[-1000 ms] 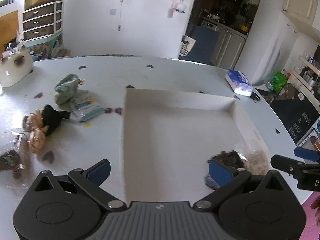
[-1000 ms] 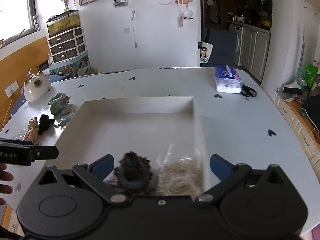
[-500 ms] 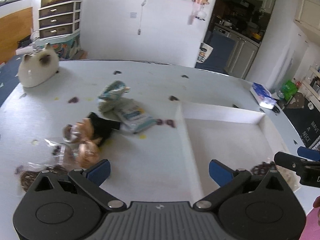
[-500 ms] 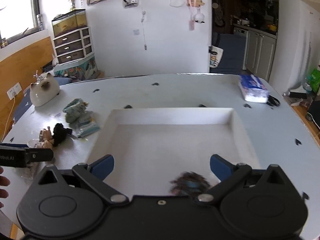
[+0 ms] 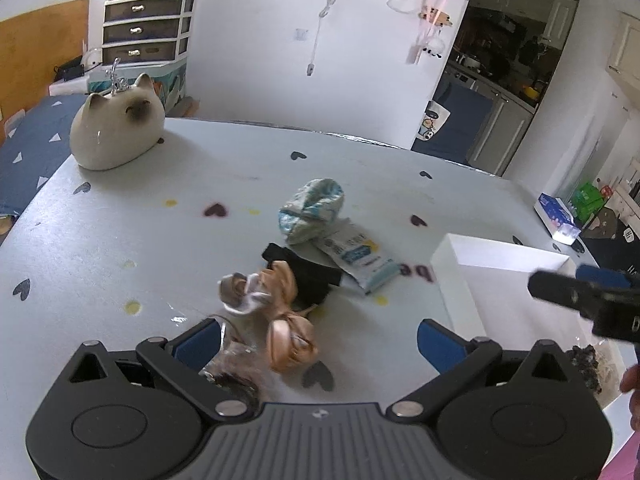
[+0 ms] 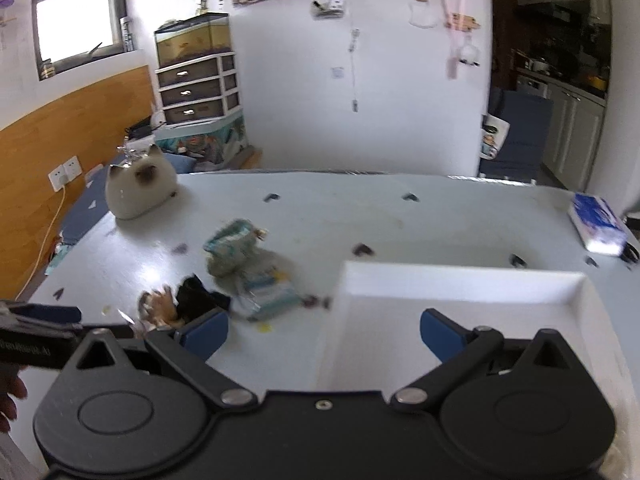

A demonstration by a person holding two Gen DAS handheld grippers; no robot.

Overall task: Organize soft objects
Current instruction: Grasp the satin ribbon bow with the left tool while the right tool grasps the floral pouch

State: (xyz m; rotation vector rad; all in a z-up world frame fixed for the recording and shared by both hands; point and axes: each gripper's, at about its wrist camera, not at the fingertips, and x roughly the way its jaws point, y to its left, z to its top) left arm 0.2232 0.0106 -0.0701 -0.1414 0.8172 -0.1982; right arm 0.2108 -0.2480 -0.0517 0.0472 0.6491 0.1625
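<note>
Low in the left wrist view, our left gripper (image 5: 318, 338) stood with its blue pads wide apart and nothing between them, hanging over a peach-coloured satin scrunchie (image 5: 290, 344). A clear packet (image 5: 230, 364) with something dark inside lay by the left pad. We could read no lettering there: the print on the blue-and-white sachet (image 5: 360, 258) was too small and blurred. Just beyond the scrunchie lay a second scrunchie (image 5: 258, 286), a black cloth (image 5: 310, 278), the sachet, and a rolled pale blue cloth (image 5: 312, 210). At the right edge our right gripper (image 6: 324, 330) was equally wide and empty, held over the near left corner of the white tray (image 5: 500, 258); faint white lettering on the left tool's side was unreadable in the right wrist view. A dark knitted piece (image 5: 584, 362) sat at the tray's lower right. A second earlier the left gripper faced the tray; now it had swung left to the pile. Farther back, upper left, stood a ceramic cat (image 5: 116, 128), and far right a tissue pack (image 6: 598, 228).
</note>
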